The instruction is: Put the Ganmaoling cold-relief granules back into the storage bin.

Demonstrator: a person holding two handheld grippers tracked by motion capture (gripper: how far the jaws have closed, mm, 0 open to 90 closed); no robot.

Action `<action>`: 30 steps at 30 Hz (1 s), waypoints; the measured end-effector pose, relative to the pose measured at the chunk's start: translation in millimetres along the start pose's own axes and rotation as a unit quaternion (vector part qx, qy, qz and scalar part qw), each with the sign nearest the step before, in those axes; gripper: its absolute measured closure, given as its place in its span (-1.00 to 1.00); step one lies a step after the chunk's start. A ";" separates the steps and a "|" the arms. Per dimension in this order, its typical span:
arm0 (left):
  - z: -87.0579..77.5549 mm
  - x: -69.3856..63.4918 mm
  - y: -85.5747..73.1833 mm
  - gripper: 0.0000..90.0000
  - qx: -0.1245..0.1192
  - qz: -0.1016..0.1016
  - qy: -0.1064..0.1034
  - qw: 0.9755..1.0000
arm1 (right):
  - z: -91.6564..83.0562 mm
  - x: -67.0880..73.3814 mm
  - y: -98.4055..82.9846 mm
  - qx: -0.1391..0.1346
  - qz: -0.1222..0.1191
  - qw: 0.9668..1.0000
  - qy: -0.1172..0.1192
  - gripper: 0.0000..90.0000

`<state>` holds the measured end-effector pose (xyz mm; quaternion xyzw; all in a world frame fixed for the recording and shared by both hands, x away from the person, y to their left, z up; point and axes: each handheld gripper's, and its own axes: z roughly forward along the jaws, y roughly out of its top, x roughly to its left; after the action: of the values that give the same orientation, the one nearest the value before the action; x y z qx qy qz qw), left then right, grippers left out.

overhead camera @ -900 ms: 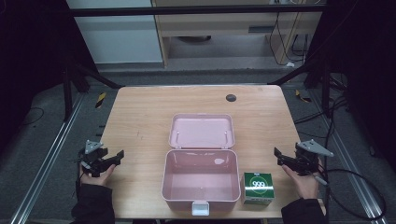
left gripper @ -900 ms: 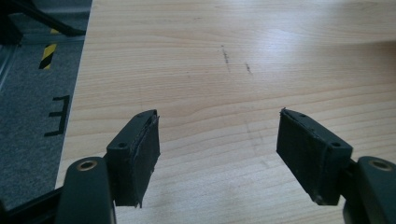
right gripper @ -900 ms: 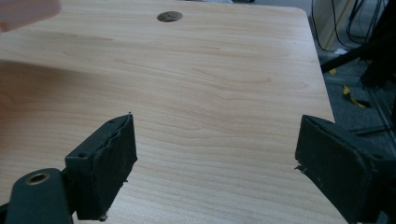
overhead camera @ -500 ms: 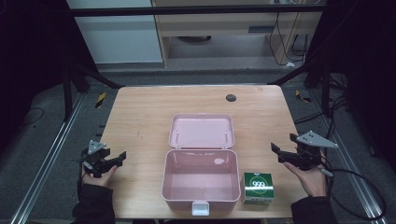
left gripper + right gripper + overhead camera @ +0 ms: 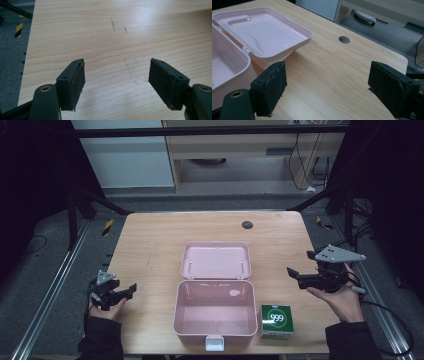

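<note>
high view: pink box (image 5: 215, 312) lies open, lid (image 5: 216, 261) flat toward the far edge; both tongs, left (image 5: 131, 290) and right (image 5: 292, 274), gape empty over bare tabletop (image 5: 150, 245).

The pink box (image 5: 232, 60) runs off the right gripper view's left edge; small print on the green carton (image 5: 276, 319) is too small to read in the high view

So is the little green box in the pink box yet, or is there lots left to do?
Not yet. Done: the pink box sits open, lid flat behind it, nothing inside. In hand: nothing; the right gripper and left gripper both hover open above the table. Probably left: picking up the green box beside it, putting it in, closing the lid.
</note>
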<state>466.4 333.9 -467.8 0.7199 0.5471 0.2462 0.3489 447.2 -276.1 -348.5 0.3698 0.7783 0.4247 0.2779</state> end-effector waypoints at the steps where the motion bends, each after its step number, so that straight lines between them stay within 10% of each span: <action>1: 0.1 -0.3 0.0 -0.37 0.000 0.001 -0.001 1.000 | -1.0 0.7 3.2 0.005 -0.009 1.000 0.002 -0.66; 15: 3.2 -2.5 -0.5 -0.38 0.012 0.011 -0.009 1.000 | -4.9 24.9 32.2 0.088 -0.129 0.985 0.071 -0.74; 30: 6.0 -5.4 -0.7 -0.38 0.021 0.024 -0.014 0.999 | -4.4 54.0 39.1 0.170 -0.217 0.953 0.129 -0.80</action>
<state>468.9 327.4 -472.0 0.7430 0.5303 0.2330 0.3353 426.4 -220.0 -318.9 0.1759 0.9296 0.2598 0.1933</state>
